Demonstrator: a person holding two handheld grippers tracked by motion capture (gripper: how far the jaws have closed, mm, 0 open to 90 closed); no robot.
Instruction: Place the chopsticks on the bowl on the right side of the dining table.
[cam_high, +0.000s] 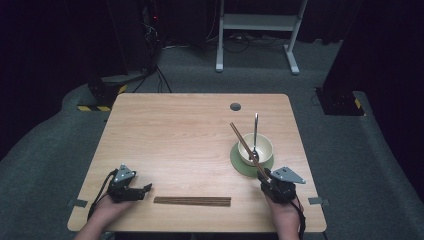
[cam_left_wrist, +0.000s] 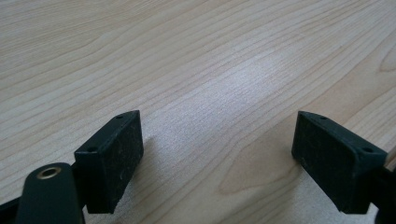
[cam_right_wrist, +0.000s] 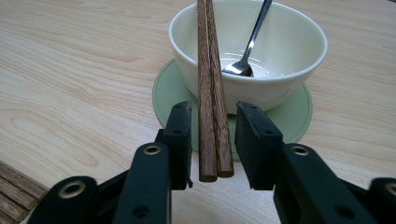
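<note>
from the high view i see a pair of dark brown chopsticks (cam_high: 246, 148) leaning across the cream bowl (cam_high: 262, 145), low ends at my right gripper (cam_high: 267, 177), tips up toward the table's far side. the bowl sits on a green saucer (cam_high: 239, 164) and holds a metal spoon (cam_high: 255, 131). more chopsticks (cam_high: 192, 201) lie flat near the front edge, between my hands. my left gripper (cam_high: 145, 189) rests on the table (cam_high: 180, 130).

in the left gripper view its jaws stand wide apart over bare wood, holding nothing.

in the right gripper view the two sticks (cam_right_wrist: 212, 93) lie side by side on the bowl (cam_right_wrist: 289, 60) rim, spoon (cam_right_wrist: 250, 44) bowl-end down inside. my jaws flank the stick ends with a small gap each side, released, not pressing.
</note>
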